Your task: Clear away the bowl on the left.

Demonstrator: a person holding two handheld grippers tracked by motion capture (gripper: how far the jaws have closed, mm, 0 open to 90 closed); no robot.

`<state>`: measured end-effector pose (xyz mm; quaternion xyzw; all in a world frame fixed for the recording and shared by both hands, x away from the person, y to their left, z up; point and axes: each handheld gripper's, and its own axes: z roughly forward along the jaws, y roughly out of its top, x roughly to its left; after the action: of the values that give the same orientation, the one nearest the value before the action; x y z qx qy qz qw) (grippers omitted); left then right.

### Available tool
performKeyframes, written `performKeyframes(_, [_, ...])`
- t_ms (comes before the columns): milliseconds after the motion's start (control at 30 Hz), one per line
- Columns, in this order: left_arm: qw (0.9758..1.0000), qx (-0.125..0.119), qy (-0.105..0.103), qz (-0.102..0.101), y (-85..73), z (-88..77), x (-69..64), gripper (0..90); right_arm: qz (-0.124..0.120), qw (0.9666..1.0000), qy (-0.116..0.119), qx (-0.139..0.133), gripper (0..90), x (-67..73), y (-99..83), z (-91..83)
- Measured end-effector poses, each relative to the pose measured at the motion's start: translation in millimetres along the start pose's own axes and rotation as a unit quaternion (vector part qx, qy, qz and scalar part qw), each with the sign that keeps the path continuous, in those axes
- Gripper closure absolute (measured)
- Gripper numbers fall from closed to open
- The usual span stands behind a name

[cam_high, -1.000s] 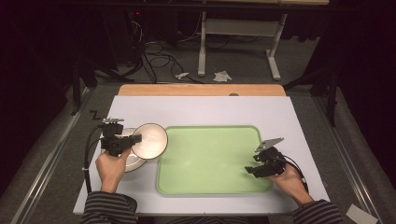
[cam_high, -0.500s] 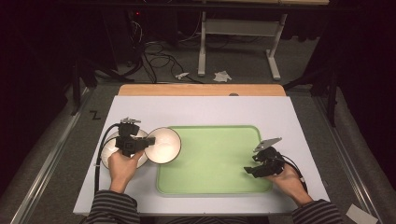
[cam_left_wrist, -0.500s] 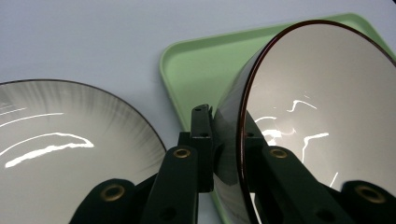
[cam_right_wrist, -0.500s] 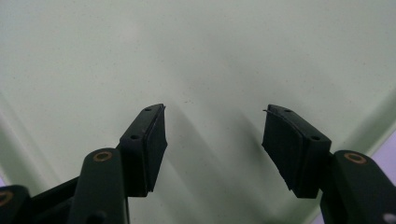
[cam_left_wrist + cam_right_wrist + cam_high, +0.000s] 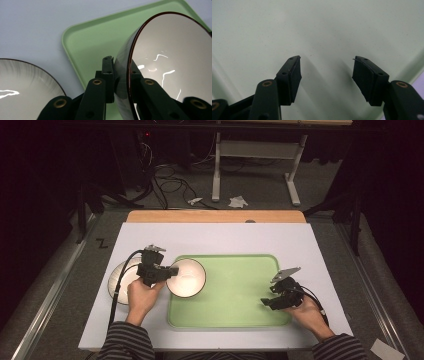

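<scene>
with the left gripper (image 5: 171,271) clamped on the bowl (image 5: 186,277) rim over the tray's (image 5: 240,320) left edge, level it before lowering near that edge, while the right gripper (image 5: 266,301), jaws apart, hovers empty by the tray's right edge.

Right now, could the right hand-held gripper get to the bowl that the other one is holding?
Probably yes: the right hand-held gripper is open, and only bare green tray lies between it and the bowl.
</scene>
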<state>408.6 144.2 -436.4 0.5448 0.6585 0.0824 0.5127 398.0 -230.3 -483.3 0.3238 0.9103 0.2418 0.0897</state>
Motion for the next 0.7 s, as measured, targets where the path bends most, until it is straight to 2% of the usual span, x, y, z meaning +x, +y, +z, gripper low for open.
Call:
performKeyframes(200, [0.9999,0.011,-0.009,0.004,-2.9,7.0,-7.1,81.8,0.002,1.0,-0.001,-0.001,40.9,-0.3,-1.5,-0.2])
performKeyframes(400, [0.9996,0.022,-0.014,0.013,-5.9,15.2,-11.6,81.7,0.018,0.9998,-0.005,-0.008,40.9,-0.1,-6.6,-5.2])
performKeyframes(700, [0.9987,0.036,-0.029,0.019,-6.9,25.0,-21.1,81.7,0.033,0.9988,-0.026,-0.027,41.4,-1.3,-17.1,-17.8])
